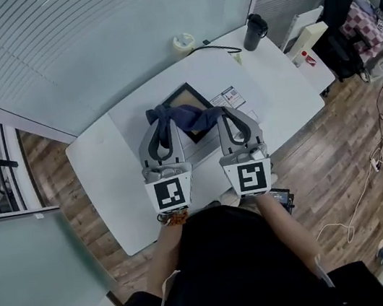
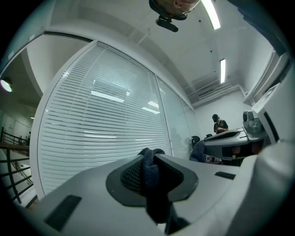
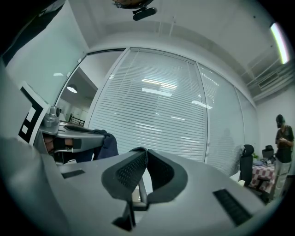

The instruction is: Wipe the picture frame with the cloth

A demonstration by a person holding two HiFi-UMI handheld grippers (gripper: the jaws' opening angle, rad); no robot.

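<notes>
A dark-framed rectangular picture frame (image 1: 186, 97) lies flat and face up near the middle of a white desk (image 1: 108, 178), just ahead of the person working over it. Its edges sit roughly square to the desk's edges. Its long axis appears to run from the far side of the desk toward the person, though the near end is covered. A dark blue cloth (image 1: 185, 117) hangs over that end, strung between two tools.

The left hand-held gripper (image 1: 159, 119) is pinched on a fold of the cloth, with fabric bunched between its pads in the left gripper view (image 2: 147, 156). The right hand-held gripper (image 1: 228, 112) has its jaws pressed together at the tips (image 3: 142, 152). The left gripper view shows blue fabric at those tips, so it looks to be clamping the other end.

Both tools point level across the desk, side by side above the frame. Holding the cloth at two ends likely keeps it spread flat for a broad pass over the glass. No wiping contact can be confirmed yet.
</notes>
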